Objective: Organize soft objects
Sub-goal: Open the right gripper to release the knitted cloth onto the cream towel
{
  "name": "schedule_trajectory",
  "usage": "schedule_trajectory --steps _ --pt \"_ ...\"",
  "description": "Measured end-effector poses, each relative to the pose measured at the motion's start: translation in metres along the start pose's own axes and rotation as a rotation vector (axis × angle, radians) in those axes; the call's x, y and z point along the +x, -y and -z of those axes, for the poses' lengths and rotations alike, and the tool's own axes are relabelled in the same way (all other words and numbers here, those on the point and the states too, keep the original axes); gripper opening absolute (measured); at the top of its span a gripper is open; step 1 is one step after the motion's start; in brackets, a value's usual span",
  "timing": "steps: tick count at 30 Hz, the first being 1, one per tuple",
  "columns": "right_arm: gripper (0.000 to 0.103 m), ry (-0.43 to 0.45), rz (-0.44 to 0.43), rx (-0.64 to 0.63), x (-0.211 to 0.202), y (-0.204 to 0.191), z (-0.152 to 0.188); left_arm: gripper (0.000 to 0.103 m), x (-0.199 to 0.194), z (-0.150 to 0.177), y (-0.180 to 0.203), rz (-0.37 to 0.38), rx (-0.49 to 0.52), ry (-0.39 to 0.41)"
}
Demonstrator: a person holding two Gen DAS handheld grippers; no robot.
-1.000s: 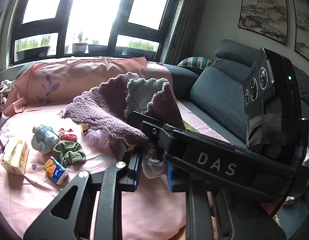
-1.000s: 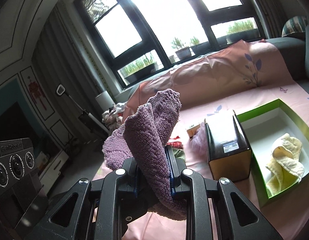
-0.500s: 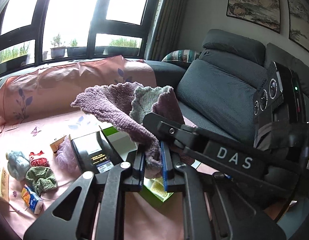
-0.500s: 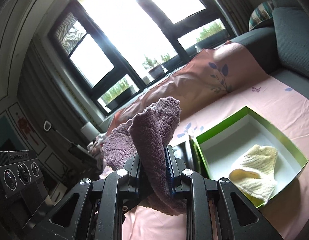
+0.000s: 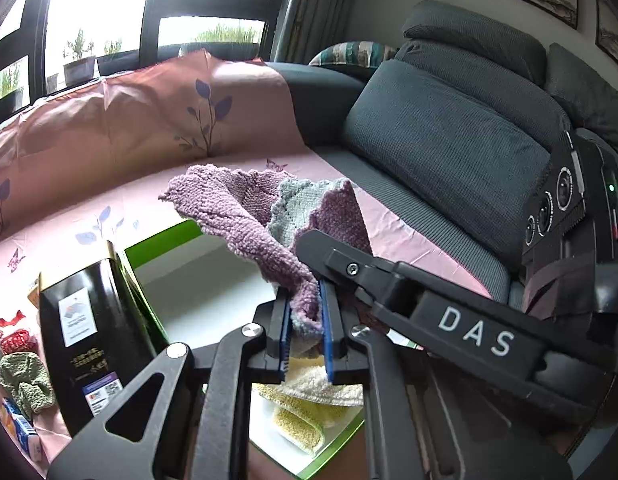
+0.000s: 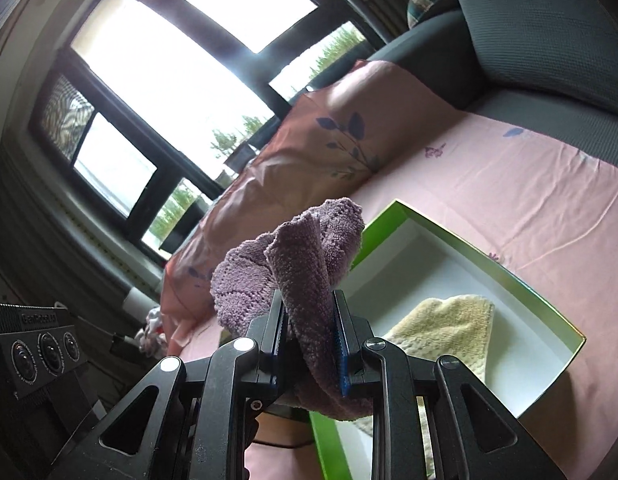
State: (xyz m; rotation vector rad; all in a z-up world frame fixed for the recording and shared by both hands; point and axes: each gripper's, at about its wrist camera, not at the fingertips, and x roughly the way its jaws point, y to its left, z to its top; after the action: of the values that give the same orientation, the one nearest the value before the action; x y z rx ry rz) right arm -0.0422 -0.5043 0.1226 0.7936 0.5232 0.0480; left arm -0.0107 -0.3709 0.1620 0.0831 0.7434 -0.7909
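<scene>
Purple cloth point(image 5: 245, 220) hangs pinched by left gripper point(image 5: 305, 336) and right gripper point(image 6: 309, 344), over green box point(image 6: 449, 232); yellow cloth point(image 6: 449, 328) inside, toward five o'clock.

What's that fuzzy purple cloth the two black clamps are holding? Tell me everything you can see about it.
The purple cloth looks like a soft, nubby knitted towel, lilac with a pale grey-green patch near one scalloped edge. It is crumpled and folded, held up in the air over the green box with the white inside. The left gripper and the right gripper each pinch a bunch of it between blue pads. Loose folds stick up above the pads, and an end hangs below the right gripper. It seems to touch nothing else.
</scene>
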Motion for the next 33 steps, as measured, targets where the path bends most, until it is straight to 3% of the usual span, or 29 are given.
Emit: schedule_trajectory --steps 7,17,19,21,24,25,27,29,33 --pt "0.024 -0.032 0.04 0.088 0.009 0.031 -0.001 0.011 0.039 -0.002 0.0 -0.033 -0.01 -0.061" --pt "0.024 -0.044 0.089 0.146 0.008 0.048 0.0 0.015 0.061 -0.002 0.0 -0.053 -0.029 -0.119" --pt "0.024 -0.043 0.091 0.154 0.007 0.049 0.0 0.023 0.06 -0.003 -0.001 -0.062 -0.029 -0.126" --pt "0.024 -0.029 0.102 0.163 0.003 0.05 -0.001 0.046 0.056 -0.001 -0.002 -0.064 -0.031 -0.129" --pt "0.025 -0.006 0.114 0.151 -0.006 0.046 -0.001 0.062 0.043 -0.001 -0.003 -0.059 -0.036 -0.103" --pt "0.029 -0.004 0.113 0.146 -0.008 0.044 -0.001 0.065 0.036 -0.001 -0.004 -0.048 -0.041 -0.088" --pt "0.057 0.009 0.098 0.134 -0.013 0.039 0.0 0.074 0.024 -0.002 -0.004 -0.045 -0.048 -0.073" --pt "0.065 0.025 0.072 0.118 -0.019 0.032 0.001 0.078 0.01 -0.002 -0.005 -0.052 -0.044 -0.057" --pt "0.071 0.051 0.068 0.076 -0.029 0.011 0.005 0.088 -0.023 0.002 -0.009 -0.062 -0.03 -0.014"
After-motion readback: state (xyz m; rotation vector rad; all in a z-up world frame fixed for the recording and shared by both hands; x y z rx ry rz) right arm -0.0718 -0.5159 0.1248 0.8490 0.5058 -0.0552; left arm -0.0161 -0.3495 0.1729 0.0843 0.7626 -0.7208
